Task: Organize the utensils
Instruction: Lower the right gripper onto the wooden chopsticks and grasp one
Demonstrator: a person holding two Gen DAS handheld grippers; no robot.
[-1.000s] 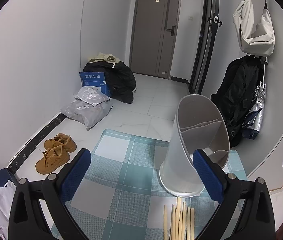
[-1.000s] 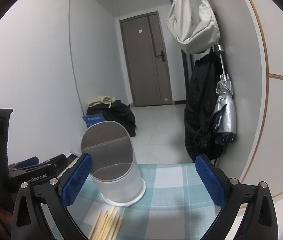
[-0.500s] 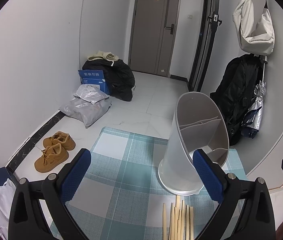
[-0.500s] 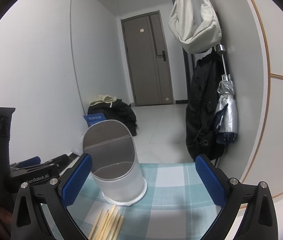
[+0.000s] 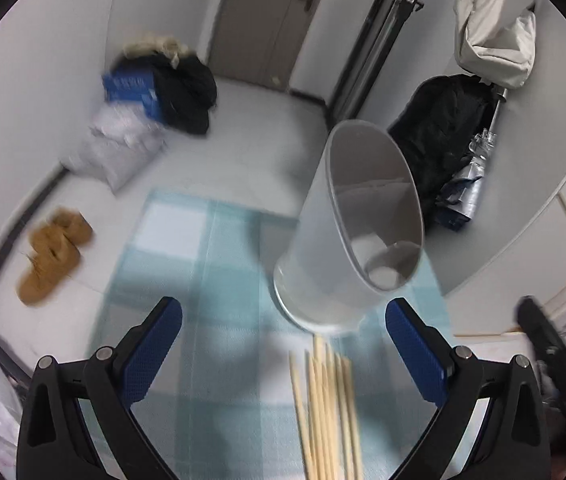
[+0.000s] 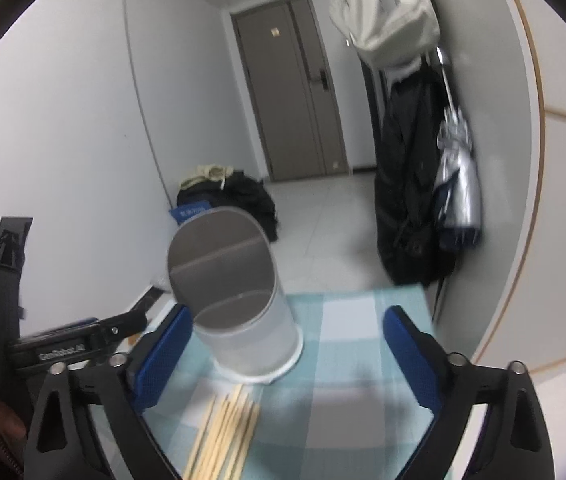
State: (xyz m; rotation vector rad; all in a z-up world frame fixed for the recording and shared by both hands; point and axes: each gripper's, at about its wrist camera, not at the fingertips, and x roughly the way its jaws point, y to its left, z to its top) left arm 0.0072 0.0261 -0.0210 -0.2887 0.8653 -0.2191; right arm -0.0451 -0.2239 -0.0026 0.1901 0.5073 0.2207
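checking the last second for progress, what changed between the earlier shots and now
The left gripper has tipped downward, so more of the chopsticks shows between its open fingers. The right gripper is closing slightly with nothing gripped. Nothing was picked up or let go. The holder, chopsticks and checked mat stayed where they were.

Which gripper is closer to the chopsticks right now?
Left, narrowly. The chopsticks lie between the open left gripper's jaws. The right gripper, empty and closing, has them just inside its left finger. Neither touches them.
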